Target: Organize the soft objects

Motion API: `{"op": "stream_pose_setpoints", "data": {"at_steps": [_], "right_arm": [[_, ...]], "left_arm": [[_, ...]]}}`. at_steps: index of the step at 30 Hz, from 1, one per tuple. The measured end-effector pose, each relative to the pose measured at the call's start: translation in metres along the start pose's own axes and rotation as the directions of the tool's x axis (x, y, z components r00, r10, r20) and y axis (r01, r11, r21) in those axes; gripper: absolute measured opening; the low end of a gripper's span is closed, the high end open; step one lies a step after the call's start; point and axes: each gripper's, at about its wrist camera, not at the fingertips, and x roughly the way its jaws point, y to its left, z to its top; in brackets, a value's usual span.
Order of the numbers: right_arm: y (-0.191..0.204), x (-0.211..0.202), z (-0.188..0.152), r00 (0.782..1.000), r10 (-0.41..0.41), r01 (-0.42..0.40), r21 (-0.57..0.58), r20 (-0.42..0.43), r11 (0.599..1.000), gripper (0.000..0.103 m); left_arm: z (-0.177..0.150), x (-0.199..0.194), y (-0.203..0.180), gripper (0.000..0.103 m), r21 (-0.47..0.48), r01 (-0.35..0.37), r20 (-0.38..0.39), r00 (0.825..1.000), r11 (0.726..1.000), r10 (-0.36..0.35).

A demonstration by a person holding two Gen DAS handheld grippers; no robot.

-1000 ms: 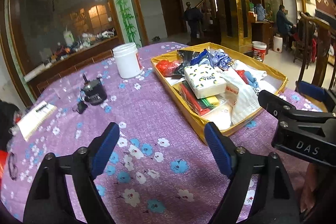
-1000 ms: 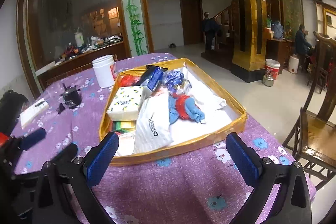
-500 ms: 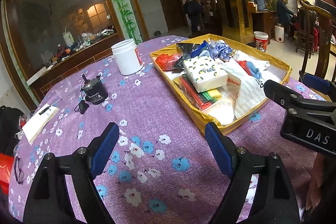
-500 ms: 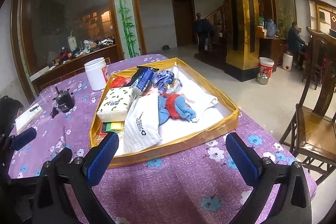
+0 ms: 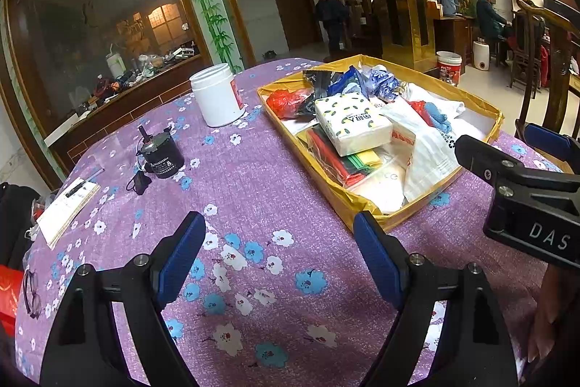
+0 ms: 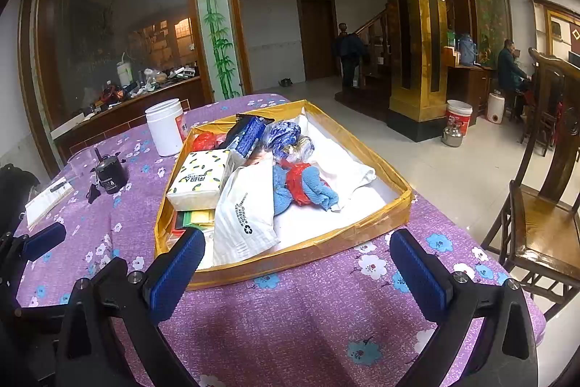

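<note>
- On top of a round table w/ a purple flowered cloth (image 5: 261, 176), everything sits; largest item first.
- Shallow yellow tray (image 6: 362, 227) lies on the right half of the cloth, packed w/ soft stuff; its near wall is just beyond the right gripper's tips.
- White plastic bag (image 6: 246, 205) w/ a recycling mark lies across the tray's near-middle, reaching the near wall.
- White cloth (image 6: 344, 165) is spread along the tray's far-right side, under the other pieces.
- Tissue pack (image 5: 351, 124), white w/ yellow-green spots, lies on top of red and green flat packs (image 5: 344, 158) at the tray's left side.
- Blue-and-red knit bundle (image 6: 308, 187) lies mid-tray, touching the white bag.
- Blue-patterned bag (image 6: 282, 136), dark blue packet (image 6: 246, 133) and red bag (image 5: 288, 98) crowd the far end.
- White tub (image 5: 217, 95) stands upright on the cloth, just left of the tray's far corner.
- Small black can (image 5: 161, 155) w/ a cord stands further left; a notepad (image 5: 67, 204) lies near the table edge.
- Left gripper (image 5: 279, 256): jaws wide, nothing between them, over bare cloth near the tray's corner.
- Right gripper (image 6: 301, 267): jaws wide, holding nothing, facing the tray's near wall.
</note>
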Motion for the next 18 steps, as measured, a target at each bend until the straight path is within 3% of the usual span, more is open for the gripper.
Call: {"op": "stream_pose_setpoints", "data": {"at_steps": [18], "right_arm": [[0.0004,0.0031,-0.0003,1.000,-0.007,0.007,-0.009,-0.014,1.000,0.103]], "left_arm": [[-0.0019,0.0029,-0.0001,0.084,-0.001,0.006,-0.014,1.000,1.000,-0.006]]}}
